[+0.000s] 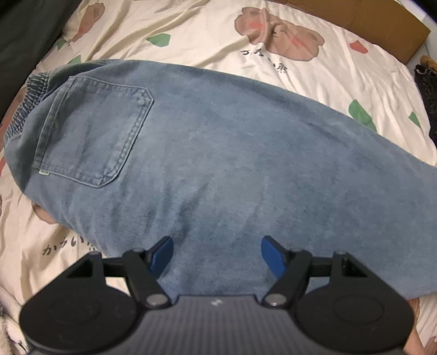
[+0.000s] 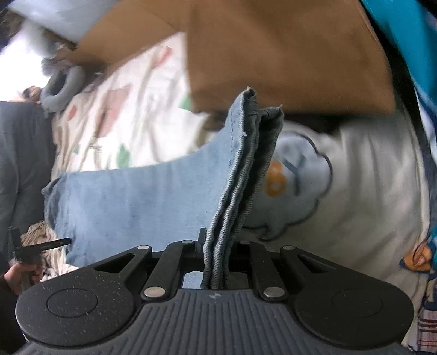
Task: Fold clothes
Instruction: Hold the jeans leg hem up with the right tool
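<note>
A pair of light blue jeans [image 1: 207, 153] lies flat across the bed, back pocket [image 1: 92, 131] and gathered waistband [image 1: 30, 103] at the left. My left gripper [image 1: 217, 254] hovers just above the denim near its lower edge, open, with blue pads [image 1: 161, 252] spread and nothing between them. In the right wrist view my right gripper [image 2: 217, 245] is shut on the hem end of the jeans [image 2: 237, 174]; the layered hem stands up from the jaws. The rest of the leg [image 2: 136, 202] stretches away to the left. The view is blurred.
The bed carries a cream sheet [image 1: 191, 35] with brown and green prints. A cardboard box [image 1: 382, 24] stands at the far right edge, close in the right wrist view [image 2: 273, 54]. A white garment with a blue print [image 2: 327, 177] lies beside the hem. Dark fabric [image 1: 24, 32] borders the left.
</note>
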Demonstrator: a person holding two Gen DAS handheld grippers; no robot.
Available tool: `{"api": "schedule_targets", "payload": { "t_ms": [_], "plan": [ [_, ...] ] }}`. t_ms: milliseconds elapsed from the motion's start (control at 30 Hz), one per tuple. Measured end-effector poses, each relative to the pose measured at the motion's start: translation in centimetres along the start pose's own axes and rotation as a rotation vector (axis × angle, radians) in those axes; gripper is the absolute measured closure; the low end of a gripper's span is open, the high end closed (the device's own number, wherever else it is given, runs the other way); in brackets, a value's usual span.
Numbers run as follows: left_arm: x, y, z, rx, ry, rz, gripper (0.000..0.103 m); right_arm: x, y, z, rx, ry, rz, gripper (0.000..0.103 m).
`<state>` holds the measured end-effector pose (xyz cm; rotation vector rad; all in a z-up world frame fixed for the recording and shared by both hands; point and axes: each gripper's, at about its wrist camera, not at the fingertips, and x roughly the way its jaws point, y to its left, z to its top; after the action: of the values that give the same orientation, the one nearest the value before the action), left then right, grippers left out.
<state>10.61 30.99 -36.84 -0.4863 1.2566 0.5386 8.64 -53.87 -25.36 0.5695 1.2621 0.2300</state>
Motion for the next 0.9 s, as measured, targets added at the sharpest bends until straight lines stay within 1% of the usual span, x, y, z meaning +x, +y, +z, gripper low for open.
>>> {"api": "schedule_targets", "payload": {
  "t_ms": [367, 667, 733, 900],
  "plan": [
    [-0.3, 0.2, -0.8, -0.06, -0.02, -0.025, 0.03, -2.1, 6.6, -2.0, -0.095, -0.055, -0.016, 0.095],
    [0.0, -0.2, -1.2, -0.068, -0.027, -0.043, 0.03, -7.4, 12.8, 0.6, -0.26, -0.075, 0.005, 0.095],
    [0.0, -0.3, -1.3, -0.076, -0.03, -0.049, 0.03, -8.7, 13.7, 1.2, -0.275, -0.093, 0.014, 0.095],
    [-0.3, -0.7, -0.9, -0.086, -0.047, -0.073, 0.03, -10.7, 14.5, 2.5, -0.283, -0.134, 0.011, 0.095]
  ]
}}
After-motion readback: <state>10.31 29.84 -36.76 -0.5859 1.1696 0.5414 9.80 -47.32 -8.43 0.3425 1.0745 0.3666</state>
